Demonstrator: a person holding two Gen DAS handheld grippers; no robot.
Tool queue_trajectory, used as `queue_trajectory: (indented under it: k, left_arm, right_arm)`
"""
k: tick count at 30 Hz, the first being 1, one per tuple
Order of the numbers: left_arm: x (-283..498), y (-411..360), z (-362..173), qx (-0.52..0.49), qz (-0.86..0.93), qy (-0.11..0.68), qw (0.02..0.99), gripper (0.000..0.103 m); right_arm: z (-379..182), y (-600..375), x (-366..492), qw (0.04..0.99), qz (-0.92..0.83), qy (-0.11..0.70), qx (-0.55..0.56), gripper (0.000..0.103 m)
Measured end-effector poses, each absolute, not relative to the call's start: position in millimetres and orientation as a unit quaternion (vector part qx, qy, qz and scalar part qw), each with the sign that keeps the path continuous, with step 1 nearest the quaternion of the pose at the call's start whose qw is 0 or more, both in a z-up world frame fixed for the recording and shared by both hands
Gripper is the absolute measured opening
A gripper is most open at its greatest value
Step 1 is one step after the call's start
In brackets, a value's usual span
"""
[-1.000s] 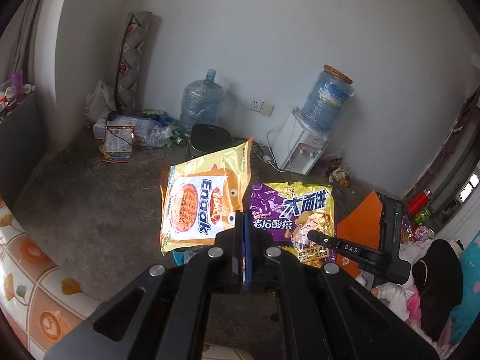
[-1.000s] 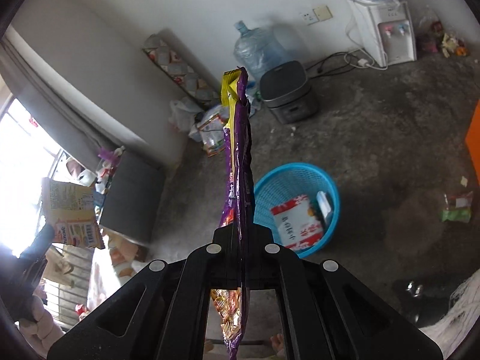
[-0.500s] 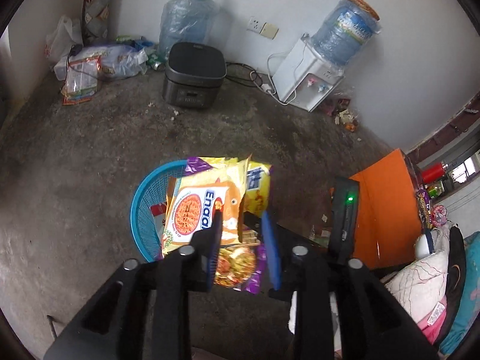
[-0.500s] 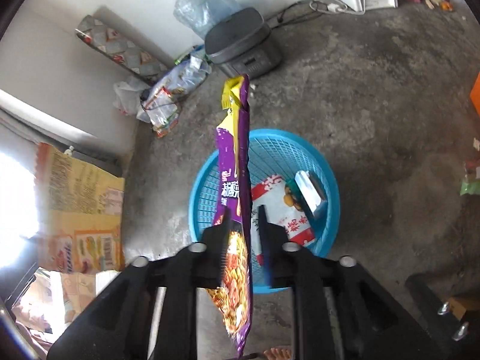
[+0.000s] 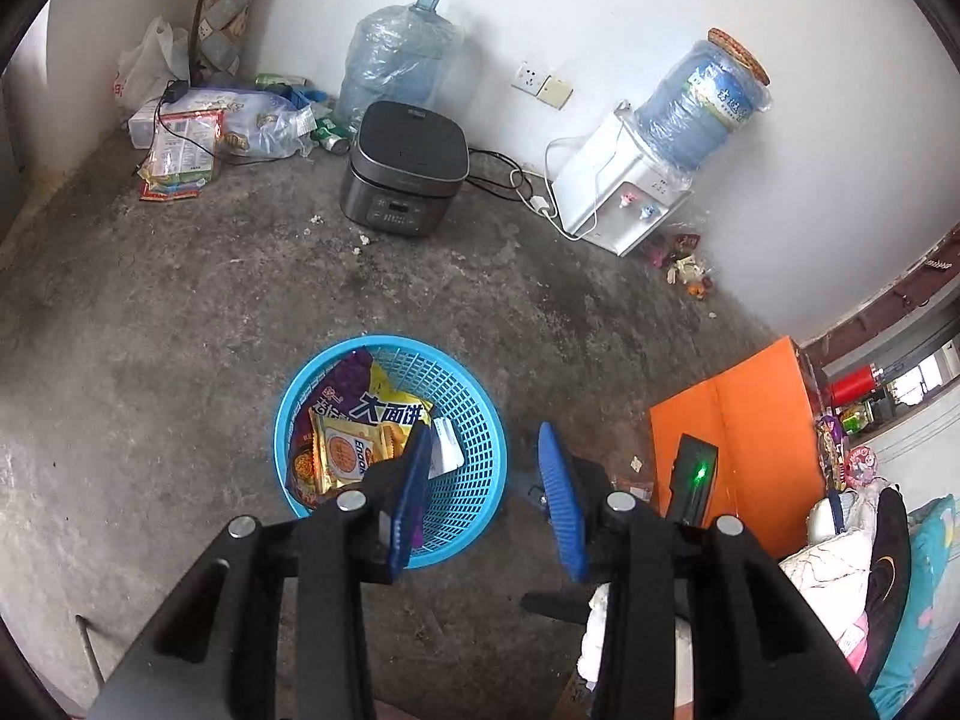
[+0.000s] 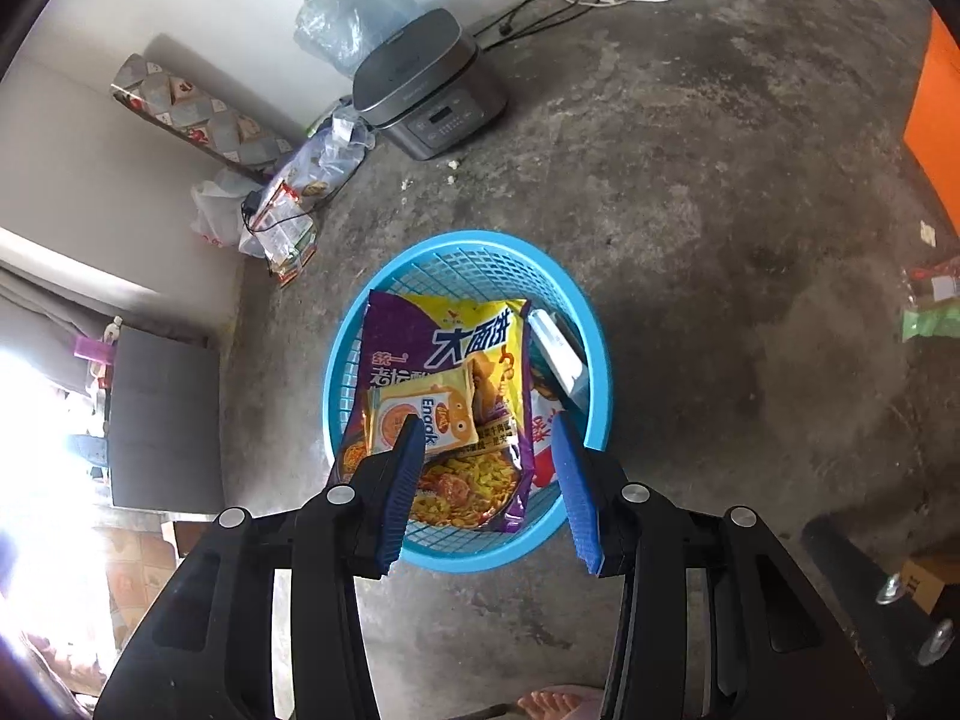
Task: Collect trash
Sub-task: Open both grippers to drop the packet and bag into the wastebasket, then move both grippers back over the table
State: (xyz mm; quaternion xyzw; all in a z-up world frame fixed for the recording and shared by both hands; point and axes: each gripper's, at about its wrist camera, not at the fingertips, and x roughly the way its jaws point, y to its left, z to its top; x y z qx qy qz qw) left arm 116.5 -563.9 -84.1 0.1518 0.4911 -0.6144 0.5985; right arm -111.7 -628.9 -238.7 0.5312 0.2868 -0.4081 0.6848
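Now both wrappers, purple noodle packet [image 6: 447, 348] and yellow Enaak packet [image 6: 429, 414], inside blue basket [image 6: 600, 360]; left gripper [image 5: 489, 480] and right gripper [image 6: 489, 468] jaws just opened, apart, empty.

One blue basket [image 6: 600, 360], two noodle packets [image 6: 456, 336], two water bottles [image 5: 396, 60].

You have a blue plastic mesh basket [image 6: 591, 360] on rough, stained concrete floor [image 6: 720, 180]. The purple noodle packet [image 6: 444, 336] and small yellow snack packet [image 6: 426, 414] inside look glossy and crinkled. Your gripper pads [image 6: 573, 480] are ribbed blue, on matt black plastic.
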Motion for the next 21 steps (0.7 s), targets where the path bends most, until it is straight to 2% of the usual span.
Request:
queue_trajectory:
  k: [3,5,13,21]
  left_arm:
    - [117.5,-548.4,-65.6,0.151,-0.618,0.466,0.615,0.044]
    - [118.4,-539.3,-56.9,0.166,-0.614,0.442,0.633,0.048]
    - [144.8,-476.7,-40.2,0.206,-0.522,0.413,0.717,0.049]
    - [161.4,-350.5,-7.4,0.197,-0.416,0.401,0.792,0.052]
  right_arm:
    - [-216.2,-614.4,-105.2,0.707,-0.398,0.28,0.513,0.042]
    - [-199.4,-605.1,-98.0,0.724,-0.392,0.278,0.494,0.046]
    - [-116.3,-551.8,-65.6,0.807,-0.363,0.275,0.376,0.061]
    - [-57.5,-474.0,-46.9,0.868,-0.34,0.269,0.243,0.08]
